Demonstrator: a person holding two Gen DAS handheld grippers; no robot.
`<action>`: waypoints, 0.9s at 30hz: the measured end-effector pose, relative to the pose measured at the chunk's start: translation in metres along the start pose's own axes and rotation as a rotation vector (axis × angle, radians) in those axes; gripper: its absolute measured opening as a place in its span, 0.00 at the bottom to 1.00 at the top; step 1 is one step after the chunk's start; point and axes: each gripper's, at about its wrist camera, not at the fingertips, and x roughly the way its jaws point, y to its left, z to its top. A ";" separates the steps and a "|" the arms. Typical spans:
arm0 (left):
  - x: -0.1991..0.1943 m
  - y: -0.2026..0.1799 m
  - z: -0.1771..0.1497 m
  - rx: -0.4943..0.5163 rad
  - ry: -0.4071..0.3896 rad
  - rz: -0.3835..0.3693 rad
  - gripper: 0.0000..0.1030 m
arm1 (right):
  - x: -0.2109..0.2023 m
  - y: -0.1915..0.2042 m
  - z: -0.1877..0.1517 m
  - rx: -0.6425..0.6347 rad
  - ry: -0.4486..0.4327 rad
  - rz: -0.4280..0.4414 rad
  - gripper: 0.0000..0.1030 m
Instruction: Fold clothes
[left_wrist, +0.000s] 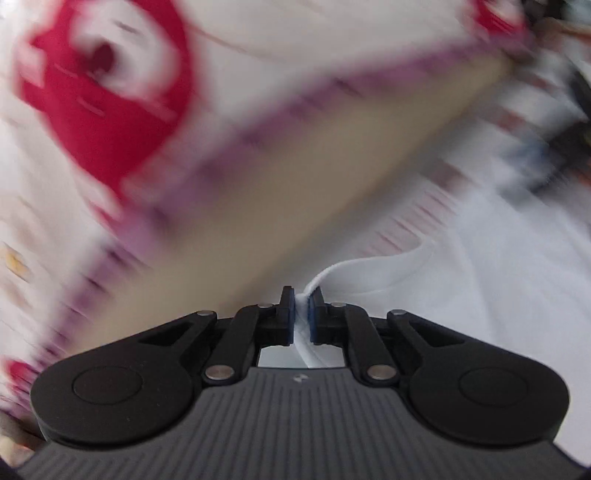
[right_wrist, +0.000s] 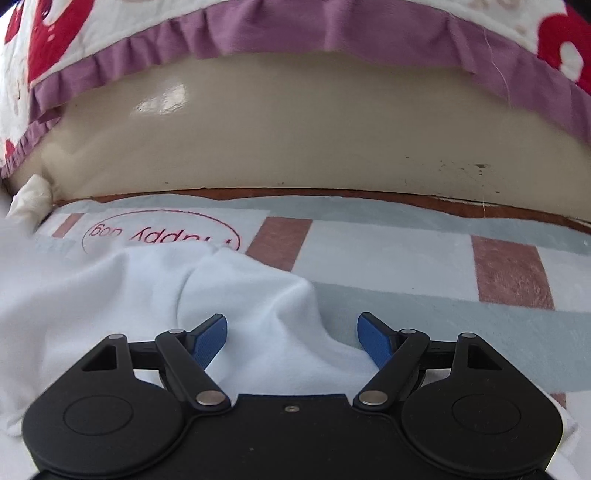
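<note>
In the left wrist view, the left gripper has its fingers pressed together, pinching an edge of the white garment. The background is blurred: a beige board and a red-and-white quilt with a purple frill.

In the right wrist view, the right gripper has its blue pads spread wide over a raised fold of the white garment, which lies on a checked bedsheet below the beige board.
</note>
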 end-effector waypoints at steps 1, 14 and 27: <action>0.007 0.014 0.004 -0.038 -0.026 0.017 0.07 | 0.001 0.001 0.000 -0.005 -0.002 -0.003 0.80; 0.078 0.048 -0.094 -0.496 0.204 -0.213 0.54 | -0.005 0.027 0.005 -0.169 -0.093 -0.065 0.03; -0.008 0.067 -0.204 -0.461 0.260 -0.195 0.56 | -0.010 0.022 0.018 -0.213 -0.047 -0.430 0.02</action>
